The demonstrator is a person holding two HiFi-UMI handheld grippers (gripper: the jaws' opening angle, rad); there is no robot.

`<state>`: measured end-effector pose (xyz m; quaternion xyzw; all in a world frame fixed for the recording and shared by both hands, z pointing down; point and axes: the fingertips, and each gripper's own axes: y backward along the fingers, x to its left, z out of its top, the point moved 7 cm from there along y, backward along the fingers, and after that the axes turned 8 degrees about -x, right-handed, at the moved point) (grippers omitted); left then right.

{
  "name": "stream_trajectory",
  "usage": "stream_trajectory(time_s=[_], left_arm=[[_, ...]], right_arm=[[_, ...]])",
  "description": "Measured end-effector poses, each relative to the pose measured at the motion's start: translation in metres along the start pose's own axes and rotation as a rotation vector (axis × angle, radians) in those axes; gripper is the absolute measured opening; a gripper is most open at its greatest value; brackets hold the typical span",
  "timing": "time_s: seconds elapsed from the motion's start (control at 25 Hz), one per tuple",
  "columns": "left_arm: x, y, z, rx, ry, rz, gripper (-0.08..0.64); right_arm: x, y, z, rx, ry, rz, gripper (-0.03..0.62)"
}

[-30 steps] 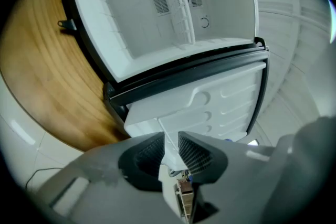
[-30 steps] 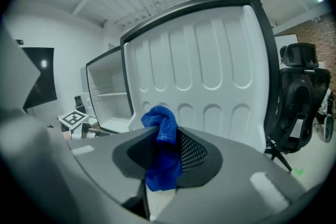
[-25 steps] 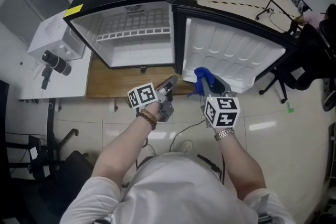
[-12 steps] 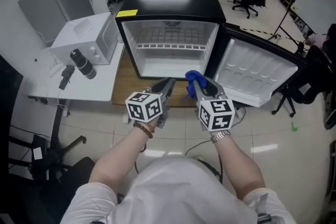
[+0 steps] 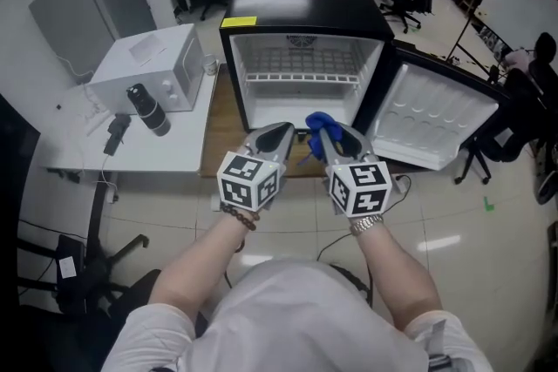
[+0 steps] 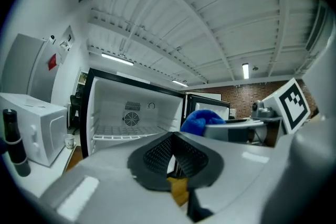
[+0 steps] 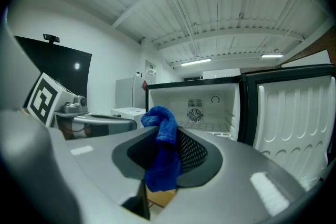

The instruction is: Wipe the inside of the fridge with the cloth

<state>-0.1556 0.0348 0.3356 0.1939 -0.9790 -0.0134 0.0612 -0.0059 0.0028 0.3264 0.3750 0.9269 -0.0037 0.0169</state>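
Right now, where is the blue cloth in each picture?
Head view: the blue cloth is in the middle, held by the right gripper, just in front of the fridge.
Left gripper view: a blue lump right of the middle, beside the fridge's opening.
Right gripper view: in the centre, hanging between the jaws.
Shared landmark: the open, white-lined fridge shows in all three.

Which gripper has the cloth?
The right gripper: its jaws are clamped on the blue cloth. The left gripper is shut with nothing between its jaws.
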Motion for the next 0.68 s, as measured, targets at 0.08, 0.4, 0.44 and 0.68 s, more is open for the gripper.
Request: stream_trajectory(time_s=[0.08,0.4,0.44,0.68], left_arm=[[-0.001,0.006,0.004,-0.005,-0.018,0.000,0.003],[-0.008,0.014,0.014,-0.011,-0.067,-0.010,0.003],[-0.008,0.015,0.014,-0.008,-0.072,-0.008,0.003],[-0.009,0.014,0.011,0.004,-0.109,-0.011,0.003]], right_arm=[[0.006,0.001,0.001,0.002,0.007,0.004,0.098],[0.013,0.004,0.001,0.001,0.001,0.019,0.098],[0.014,0.003,0.001,0.000,0.002,0.021,0.097],[0.015,0.000,0.001,-0.014,0.008,0.028,0.097]])
